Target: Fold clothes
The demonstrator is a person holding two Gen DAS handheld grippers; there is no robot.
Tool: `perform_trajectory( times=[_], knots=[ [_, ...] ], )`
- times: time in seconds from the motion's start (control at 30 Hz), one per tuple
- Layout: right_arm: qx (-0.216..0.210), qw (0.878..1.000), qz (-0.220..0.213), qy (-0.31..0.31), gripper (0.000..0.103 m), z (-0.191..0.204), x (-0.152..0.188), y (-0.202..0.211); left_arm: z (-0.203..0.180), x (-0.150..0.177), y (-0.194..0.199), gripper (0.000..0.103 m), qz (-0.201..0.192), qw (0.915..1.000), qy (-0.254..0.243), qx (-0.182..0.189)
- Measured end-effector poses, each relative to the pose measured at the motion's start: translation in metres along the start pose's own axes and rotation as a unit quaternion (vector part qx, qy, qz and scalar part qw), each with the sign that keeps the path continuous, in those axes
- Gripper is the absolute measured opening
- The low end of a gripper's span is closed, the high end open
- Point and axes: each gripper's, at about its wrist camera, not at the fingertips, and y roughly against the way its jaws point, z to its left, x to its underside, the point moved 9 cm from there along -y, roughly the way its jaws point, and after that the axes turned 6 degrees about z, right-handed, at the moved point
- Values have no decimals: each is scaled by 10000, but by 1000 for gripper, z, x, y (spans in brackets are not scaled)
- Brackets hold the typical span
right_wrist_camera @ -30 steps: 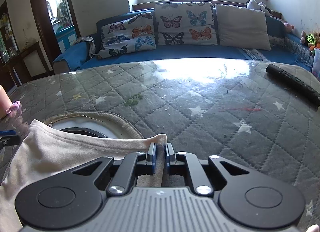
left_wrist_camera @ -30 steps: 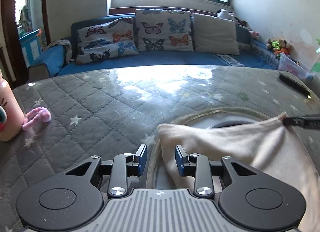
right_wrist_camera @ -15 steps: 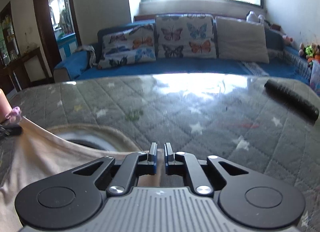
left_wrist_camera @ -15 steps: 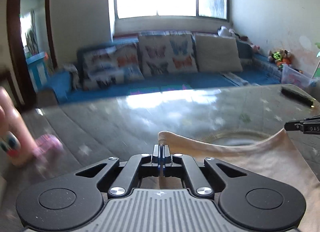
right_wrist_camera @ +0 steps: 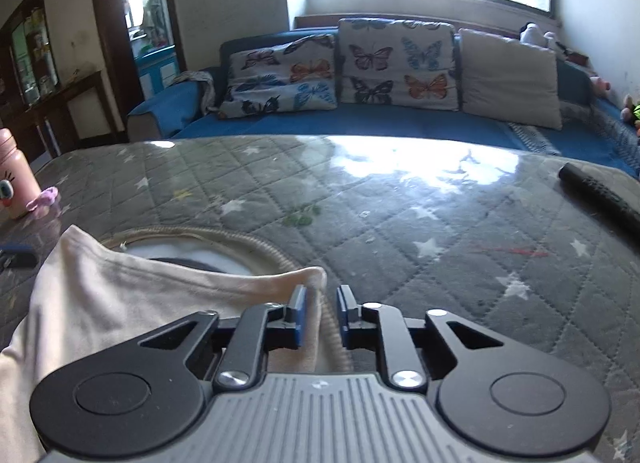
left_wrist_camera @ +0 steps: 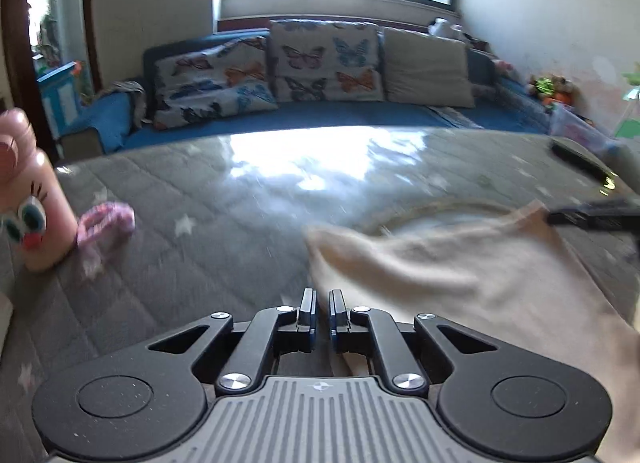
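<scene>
- Cream cotton garment (right_wrist_camera: 120,303) – lay on grey quilted star-print tabletop (right_wrist_camera: 400,223); near hem doubled over towards ribbed neckline (right_wrist_camera: 224,235).
- Step: first fold laid, corners being let go (judged).
- Left gripper (left_wrist_camera: 322,305) – jaws nearly shut, narrow gap, nothing between; cloth corner just beside, to its right.
- Right gripper (right_wrist_camera: 320,303) – jaws parted, cloth edge loose between, not clamped.
- Next: regrip a side edge, both grippers, for cross fold.
- Look: soft, creased, top edge sagging between corners; left view blurred.
</scene>
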Motion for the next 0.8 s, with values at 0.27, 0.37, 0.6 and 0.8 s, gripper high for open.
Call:
perform_trajectory(
  times=[0.27,0.37,0.6,0.8],
  knots=[
    [147,9998,95,103,16,4,1,-13,-25,52,41,27,102,9981,-292,528],
    [223,9995,101,217,16,6,1,-13,-31,64,43,27,148,9970,-474,592],
    [250,9992,159,260,16,9,2,-11,-31,79,39,25,277,9964,-451,657],
    [347,9988,139,320,16,10,2,-11,-33,86,47,9,240,9959,-587,650]
  ],
)
